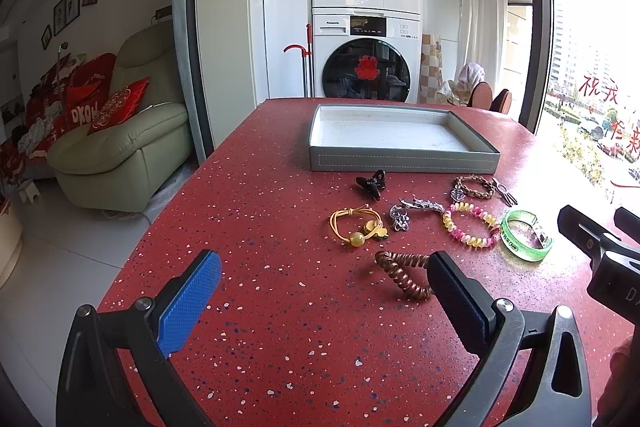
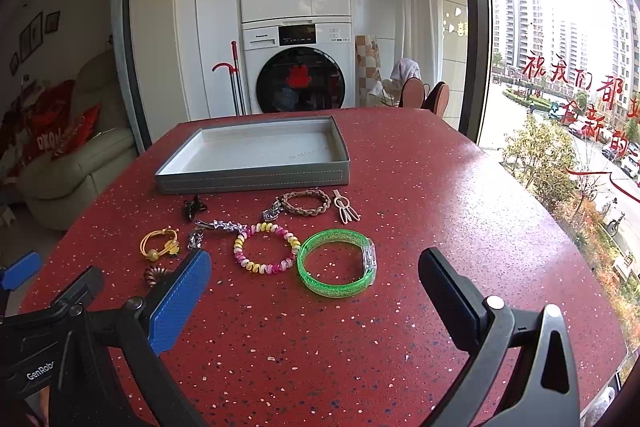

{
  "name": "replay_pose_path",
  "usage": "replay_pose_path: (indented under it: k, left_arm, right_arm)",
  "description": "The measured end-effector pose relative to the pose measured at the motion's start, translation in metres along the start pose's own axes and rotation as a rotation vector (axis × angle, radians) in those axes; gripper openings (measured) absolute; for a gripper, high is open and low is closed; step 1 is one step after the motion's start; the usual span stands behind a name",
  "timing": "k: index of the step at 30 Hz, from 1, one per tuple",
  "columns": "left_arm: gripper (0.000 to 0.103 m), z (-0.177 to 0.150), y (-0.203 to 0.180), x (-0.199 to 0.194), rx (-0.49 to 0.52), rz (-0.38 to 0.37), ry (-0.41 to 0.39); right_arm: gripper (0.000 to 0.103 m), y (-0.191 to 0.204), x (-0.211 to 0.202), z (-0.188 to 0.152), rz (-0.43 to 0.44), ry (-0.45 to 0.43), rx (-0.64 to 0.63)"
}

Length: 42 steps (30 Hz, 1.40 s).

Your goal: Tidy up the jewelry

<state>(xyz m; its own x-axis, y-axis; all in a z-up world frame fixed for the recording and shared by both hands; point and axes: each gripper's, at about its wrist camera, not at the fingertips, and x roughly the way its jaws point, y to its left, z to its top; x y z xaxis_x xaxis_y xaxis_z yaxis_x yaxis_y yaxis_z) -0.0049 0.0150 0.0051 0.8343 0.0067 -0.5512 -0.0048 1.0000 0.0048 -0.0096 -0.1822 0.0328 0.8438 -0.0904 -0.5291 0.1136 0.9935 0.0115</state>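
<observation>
A grey tray point(image 1: 404, 162) point(image 2: 256, 181) with a white inside stands on the red table; nothing shows in it. In front of it lie several pieces: a green bangle point(image 2: 337, 262) point(image 1: 526, 235), a pink-yellow bead bracelet point(image 2: 266, 247) point(image 1: 472, 223), a brown braided bracelet point(image 2: 306, 202) point(image 1: 474, 185), a yellow hair tie point(image 2: 159, 245) point(image 1: 358, 228), a copper coil tie point(image 1: 404, 275) point(image 2: 156, 274), a black claw clip point(image 1: 371, 183) point(image 2: 193, 207) and a silver star clip point(image 2: 220, 225). My left gripper point(image 1: 324, 283) is open, near the coil tie. My right gripper point(image 2: 316, 281) is open, just before the bangle.
A red speckled table point(image 1: 280, 307) point(image 2: 420, 187) carries everything. A small metal hair clip point(image 2: 345, 207) lies right of the braided bracelet. Stacked washer and dryer point(image 1: 366, 39) stand behind the table, a sofa point(image 1: 120, 131) to the left, a window to the right.
</observation>
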Motion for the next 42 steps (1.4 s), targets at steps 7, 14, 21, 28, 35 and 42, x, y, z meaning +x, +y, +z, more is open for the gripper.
replay_pose_path:
  k: [7,14,21,28,35,42]
  left_arm:
    - [0.103,0.0005,-0.0014,-0.0017,0.008,0.0,0.0]
    - [0.103,0.0003,-0.0012,0.0,0.002,0.001,0.014]
    - [0.103,-0.0001,-0.0015,0.0011,0.006,-0.001,0.016]
    - [0.103,-0.0004,-0.0024,0.002,0.007,-0.003,0.021]
    - [0.103,-0.0011,-0.0022,0.0034,0.006,-0.001,0.026]
    - [0.103,-0.0012,-0.0023,0.0036,0.007,-0.001,0.026]
  right_arm:
    - [0.103,-0.0027,0.0028,-0.0012,0.0,0.011,0.018]
    - [0.103,-0.0042,0.0038,-0.0013,0.003,0.014,0.021]
    - [0.103,-0.0046,0.0034,-0.0017,0.003,0.015,0.023]
    - [0.103,-0.005,0.0049,-0.0025,0.004,0.022,0.027]
    - [0.103,-0.0051,0.0051,-0.0025,0.004,0.018,0.028]
    - [0.103,-0.0052,0.0055,-0.0025,0.006,0.019,0.029]
